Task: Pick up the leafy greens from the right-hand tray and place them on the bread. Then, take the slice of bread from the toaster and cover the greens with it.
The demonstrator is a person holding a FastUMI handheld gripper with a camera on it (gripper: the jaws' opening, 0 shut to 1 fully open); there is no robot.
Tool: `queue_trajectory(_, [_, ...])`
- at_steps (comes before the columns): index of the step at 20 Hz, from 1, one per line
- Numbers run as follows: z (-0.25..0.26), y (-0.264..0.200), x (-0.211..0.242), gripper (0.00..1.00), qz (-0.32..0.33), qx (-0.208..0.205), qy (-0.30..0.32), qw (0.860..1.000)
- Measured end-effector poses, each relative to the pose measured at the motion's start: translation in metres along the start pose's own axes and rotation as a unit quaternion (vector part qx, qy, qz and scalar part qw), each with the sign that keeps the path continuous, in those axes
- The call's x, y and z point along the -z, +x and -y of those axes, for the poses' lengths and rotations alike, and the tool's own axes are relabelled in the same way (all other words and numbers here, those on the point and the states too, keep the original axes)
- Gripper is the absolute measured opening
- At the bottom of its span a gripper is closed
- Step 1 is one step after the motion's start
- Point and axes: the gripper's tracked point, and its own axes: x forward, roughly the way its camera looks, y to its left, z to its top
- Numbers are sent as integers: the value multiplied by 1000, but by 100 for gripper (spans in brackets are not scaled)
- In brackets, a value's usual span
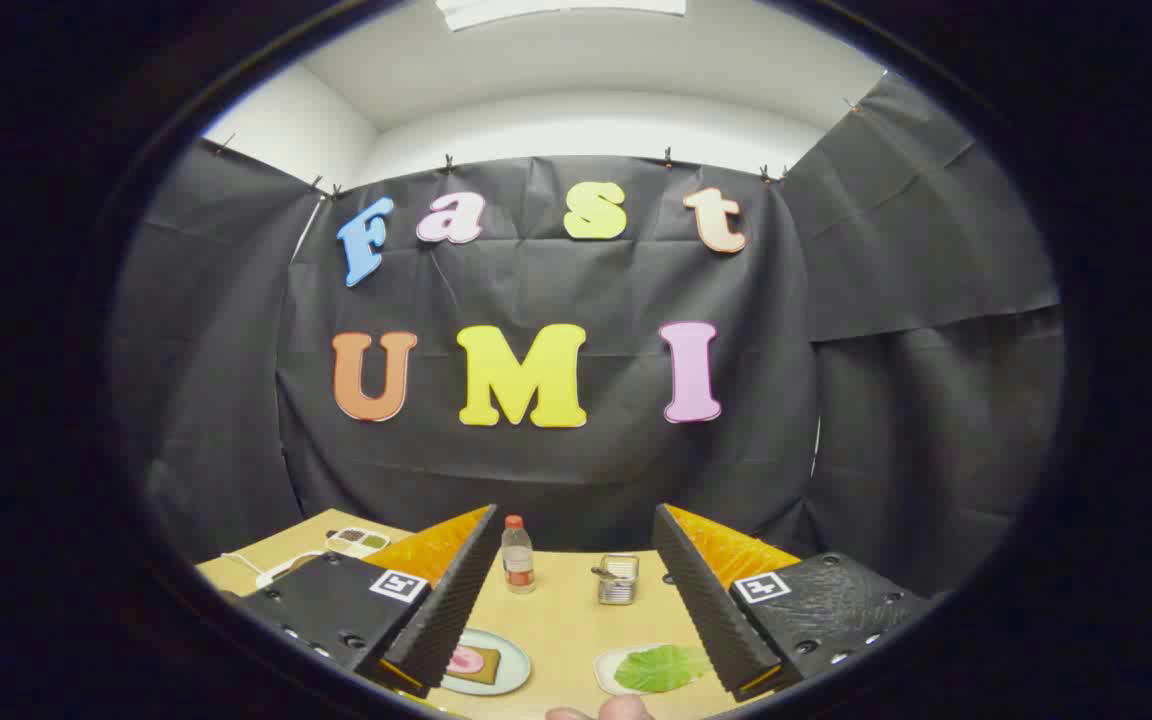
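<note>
Green and flat, the leafy greens (663, 668) lie on a small pale tray (608, 672) near the desk's (566, 620) front edge, just inside the right finger and low between the two fingers. The gripper (576, 600) hangs above the desk with its fingers spread wide apart and nothing held between them. Toward the front left of the desk, partly behind the left finger, a round plate (508, 668) carries a slice of bread (482, 664) with something pink (465, 659) on top of it. Farther back, about mid-desk, stand a clear bottle with a red cap (517, 555) and a small metal toaster (618, 579); whether a slice sits in it is too small to tell. A compartmented tray (357, 541) rests at the far left corner, and a fingertip (624, 709) shows at the desk's very front edge, just beside the greens' tray. By my reading the task has not begun: the greens are untouched and the first move is a descent onto them. The leaf looks thin and lies flat on its tray, so the fingers may close on the tray's rim instead, or pinch only an edge that tears or slips free during the carry. A descent that drifts to the right would put the right finger onto the leaf rather than astride it, and a limp leaf may land half off the bread.
</note>
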Motion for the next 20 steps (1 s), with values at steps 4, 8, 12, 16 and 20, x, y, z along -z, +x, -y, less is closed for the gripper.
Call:
queue_trajectory(4, [10,0,-1,95,-1,7,-1,1000])
queue_trajectory(8, [25,-1,6,95,-12,13,0,1000])
queue_trajectory(12, [47,-6,22,95,-32,20,-5,999])
queue_trajectory(16, [77,-7,47,95,-58,32,12,998])
queue_trajectory(20, [114,-6,111,95,-118,53,30,991])
